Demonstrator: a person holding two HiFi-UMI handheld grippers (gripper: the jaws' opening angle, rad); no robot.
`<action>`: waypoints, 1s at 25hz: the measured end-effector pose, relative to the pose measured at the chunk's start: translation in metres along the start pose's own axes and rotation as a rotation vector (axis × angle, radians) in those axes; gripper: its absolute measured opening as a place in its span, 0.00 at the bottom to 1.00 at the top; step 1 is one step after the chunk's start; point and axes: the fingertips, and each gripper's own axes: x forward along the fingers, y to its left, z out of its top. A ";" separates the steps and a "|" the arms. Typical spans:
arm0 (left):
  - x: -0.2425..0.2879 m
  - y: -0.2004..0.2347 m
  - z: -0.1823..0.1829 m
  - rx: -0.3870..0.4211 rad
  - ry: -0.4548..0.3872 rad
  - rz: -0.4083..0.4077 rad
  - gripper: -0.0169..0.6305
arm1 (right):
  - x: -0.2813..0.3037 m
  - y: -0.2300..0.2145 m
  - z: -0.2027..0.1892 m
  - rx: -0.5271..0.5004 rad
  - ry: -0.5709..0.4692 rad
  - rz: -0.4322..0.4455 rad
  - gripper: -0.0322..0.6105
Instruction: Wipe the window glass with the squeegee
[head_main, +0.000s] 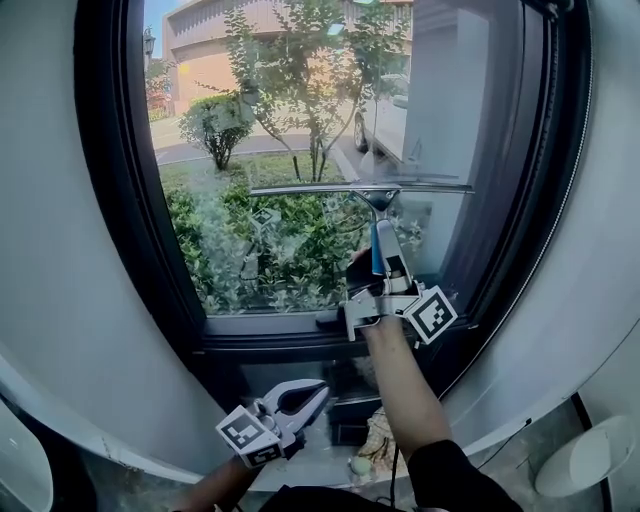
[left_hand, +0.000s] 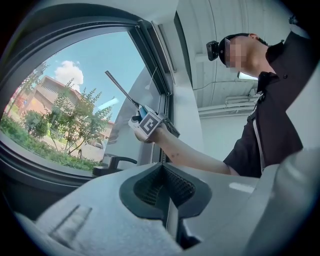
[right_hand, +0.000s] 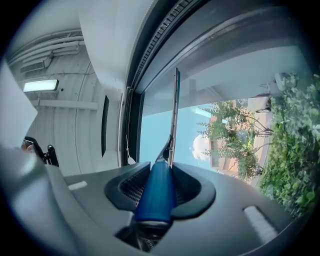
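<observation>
The squeegee has a blue handle (head_main: 379, 248) and a long metal blade (head_main: 360, 187). The blade lies level against the window glass (head_main: 290, 130), about halfway up the pane. My right gripper (head_main: 386, 288) is shut on the blue handle just above the sill. In the right gripper view the handle (right_hand: 156, 192) fills the gap between the pads, and the blade (right_hand: 175, 115) stands ahead on the glass. My left gripper (head_main: 303, 398) hangs low below the sill, shut and empty. In the left gripper view its jaws (left_hand: 165, 189) meet, and the squeegee (left_hand: 121, 89) shows far off.
A dark window frame (head_main: 108, 200) surrounds the pane, with a sill (head_main: 265, 325) below. A black window handle (left_hand: 113, 162) sits at the frame's lower edge. White walls (head_main: 45, 250) flank the window. Small items (head_main: 375, 440) lie on the floor below.
</observation>
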 end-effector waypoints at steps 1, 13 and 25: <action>0.000 0.001 -0.002 0.009 0.007 0.001 0.02 | -0.001 -0.001 -0.001 0.001 0.001 -0.001 0.26; 0.000 0.018 0.001 0.071 0.012 -0.006 0.02 | -0.019 -0.010 -0.006 0.001 0.009 -0.031 0.26; 0.001 0.017 -0.013 0.042 0.049 -0.021 0.02 | -0.044 -0.022 -0.009 0.022 -0.002 -0.069 0.26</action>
